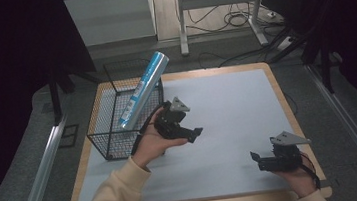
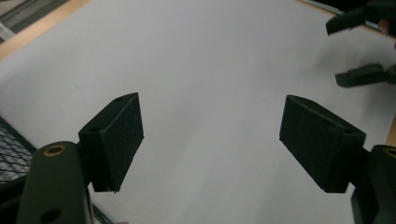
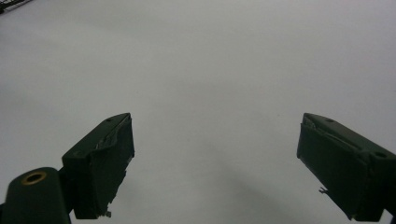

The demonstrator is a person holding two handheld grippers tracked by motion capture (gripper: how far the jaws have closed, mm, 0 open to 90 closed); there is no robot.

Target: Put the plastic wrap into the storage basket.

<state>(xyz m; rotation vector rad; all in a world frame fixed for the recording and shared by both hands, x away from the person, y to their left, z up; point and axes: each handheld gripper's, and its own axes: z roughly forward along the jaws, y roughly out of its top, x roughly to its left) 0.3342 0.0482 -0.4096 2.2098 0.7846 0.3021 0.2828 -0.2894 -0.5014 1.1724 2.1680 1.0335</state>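
Note:
A long blue and silver cylinder leans tilted in a black wire basket at the table's left, its top poking out over the basket's far right corner. Just right of the basket a hand holds my left gripper, which points toward the table's middle. Its jaws stand open, with bare mat between them. My right gripper rests near the front right corner. It points left, is open, and has nothing between its pads. In the left gripper view the right gripper's jaws show at the top right.
A pale grey mat covers the wooden-edged table. Beyond the far edge stand a desk frame and loose cables on the floor. A corner of the basket mesh shows at the lower left of the left gripper view.

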